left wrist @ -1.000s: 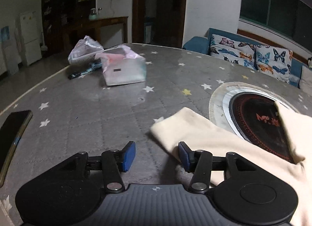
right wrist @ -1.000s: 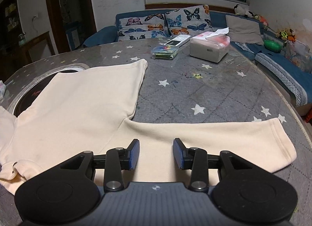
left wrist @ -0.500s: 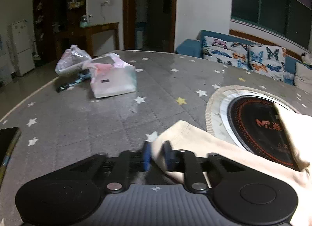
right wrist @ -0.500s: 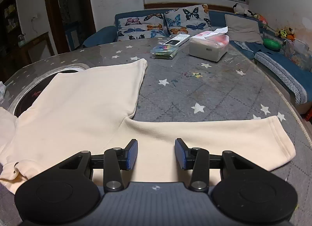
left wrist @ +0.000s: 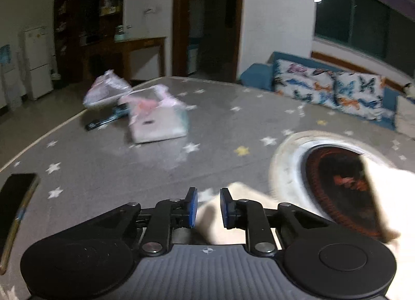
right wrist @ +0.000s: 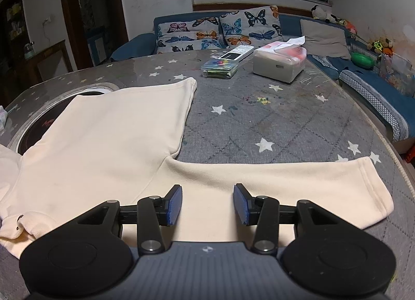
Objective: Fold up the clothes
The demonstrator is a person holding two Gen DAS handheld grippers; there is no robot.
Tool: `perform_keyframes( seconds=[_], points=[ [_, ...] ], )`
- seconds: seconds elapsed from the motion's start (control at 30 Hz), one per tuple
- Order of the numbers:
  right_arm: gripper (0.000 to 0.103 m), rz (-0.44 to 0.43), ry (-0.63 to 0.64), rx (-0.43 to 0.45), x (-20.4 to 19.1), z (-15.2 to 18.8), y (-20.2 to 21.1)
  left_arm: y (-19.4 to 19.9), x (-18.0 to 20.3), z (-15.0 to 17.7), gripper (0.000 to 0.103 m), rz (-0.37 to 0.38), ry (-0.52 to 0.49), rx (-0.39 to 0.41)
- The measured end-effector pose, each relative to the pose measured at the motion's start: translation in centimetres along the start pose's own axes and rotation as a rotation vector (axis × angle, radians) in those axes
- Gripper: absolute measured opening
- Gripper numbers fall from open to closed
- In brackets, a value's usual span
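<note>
A cream long-sleeved top [right wrist: 109, 139] lies spread on the grey star-patterned table [right wrist: 272, 123]. Its right sleeve [right wrist: 285, 183] stretches out flat toward the table's right edge. My right gripper [right wrist: 207, 202] is open and empty, hovering just over that sleeve near the armpit. In the left wrist view my left gripper [left wrist: 207, 206] is shut on the cuff end of the other sleeve [left wrist: 215, 219], lifted off the table; the view is blurred by motion. The rest of that sleeve [left wrist: 389, 188] drapes at the right.
A round induction hob [left wrist: 337, 183] is set into the table, partly under the top. A phone [left wrist: 13, 204] lies at the left edge. Tissue packs and bags [left wrist: 155, 118] sit farther back. A tissue box [right wrist: 280, 64], remote and small box [right wrist: 220, 68] stand beyond the top.
My left gripper closed on the sleeve cuff and has lifted it, moving quickly. My right gripper stayed open over the other sleeve, barely moving.
</note>
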State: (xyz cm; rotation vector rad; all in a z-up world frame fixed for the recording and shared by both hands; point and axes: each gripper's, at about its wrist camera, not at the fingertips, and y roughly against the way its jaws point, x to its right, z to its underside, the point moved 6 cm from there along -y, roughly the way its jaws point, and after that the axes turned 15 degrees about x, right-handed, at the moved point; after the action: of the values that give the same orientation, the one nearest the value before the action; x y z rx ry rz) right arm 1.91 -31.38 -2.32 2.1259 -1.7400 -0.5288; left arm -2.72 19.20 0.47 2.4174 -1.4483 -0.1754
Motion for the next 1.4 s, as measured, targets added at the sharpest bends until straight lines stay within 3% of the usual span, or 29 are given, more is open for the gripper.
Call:
perform_keyframes(
  seconds=[0.2,0.43,0.53,0.63,0.87,0.97,1.17,1.4],
  points=[
    [0.045,0.000,0.000,0.001,0.0,0.0,0.0,0.1,5.2,0.8,0.021,0.180,0.025,-0.078],
    [0.045,-0.002,-0.002,0.002,0.0,0.0,0.0,3.4,13.9,1.0,0.019,0.501,0.028,-0.071],
    [0.045,-0.004,-0.003,0.003,0.0,0.0,0.0,3.8,16.3,1.8,0.019,0.583,0.035,-0.088],
    [0.045,-0.006,-0.006,0.005,0.1,0.0,0.0,2.7,17.1,2.6,0.019,0.582,0.045,-0.113],
    [0.045,-0.013,-0.007,0.004,0.2,0.0,0.0,0.5,15.3,4.4,0.020,0.488,0.019,-0.167],
    [0.046,-0.012,-0.007,0.004,0.2,0.0,-0.1,0.6,14.8,4.3,0.021,0.485,0.026,-0.165],
    [0.045,-0.009,-0.007,0.003,0.1,0.0,0.0,1.6,16.1,2.8,0.020,0.493,-0.014,-0.088],
    [0.045,-0.008,-0.011,0.006,0.2,0.0,0.0,-0.4,17.1,3.9,0.019,0.406,-0.143,-0.082]
  ],
)
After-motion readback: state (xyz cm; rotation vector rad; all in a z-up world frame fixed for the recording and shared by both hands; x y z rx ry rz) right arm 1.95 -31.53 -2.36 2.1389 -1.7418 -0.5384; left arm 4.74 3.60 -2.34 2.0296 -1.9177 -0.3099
